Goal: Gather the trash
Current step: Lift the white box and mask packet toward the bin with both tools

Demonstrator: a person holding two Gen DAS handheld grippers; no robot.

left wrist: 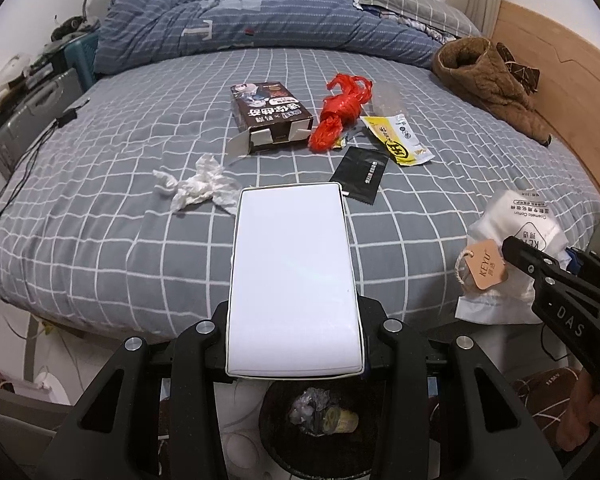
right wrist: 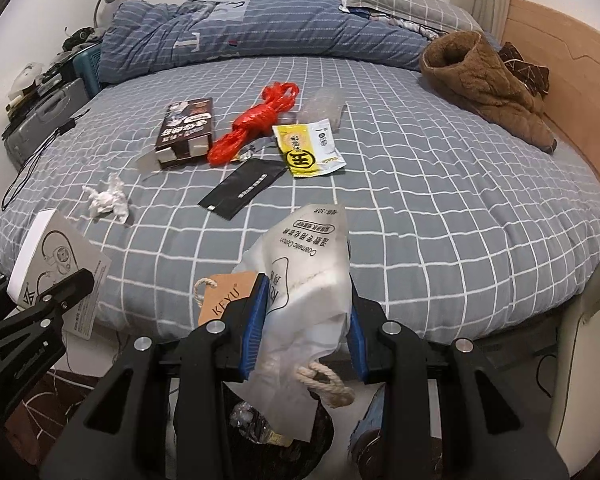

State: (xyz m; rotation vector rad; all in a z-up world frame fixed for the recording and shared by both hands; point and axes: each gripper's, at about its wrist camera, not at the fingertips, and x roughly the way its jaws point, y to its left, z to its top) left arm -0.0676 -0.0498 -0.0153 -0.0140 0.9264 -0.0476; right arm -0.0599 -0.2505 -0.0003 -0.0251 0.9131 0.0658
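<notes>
Left tongs pinch white box; right tongs pinch cotton-pad bag, both angled downward.

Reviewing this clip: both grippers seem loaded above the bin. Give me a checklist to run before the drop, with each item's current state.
1. Left gripper shut on the white box: ok.
2. Right gripper shut on the cotton pad bag: ok.
3. Trash bin below the white box in the left wrist view: ok.
4. Bin directly under the cotton pad bag: cannot tell; the bag hides most of it.
5. Bag's rope handle free of the gripper's fingers: cannot tell.
6. Bed free of trash: not ok; crumpled tissue, brown box, red plastic bag, black sachet and yellow wrapper remain.
</notes>
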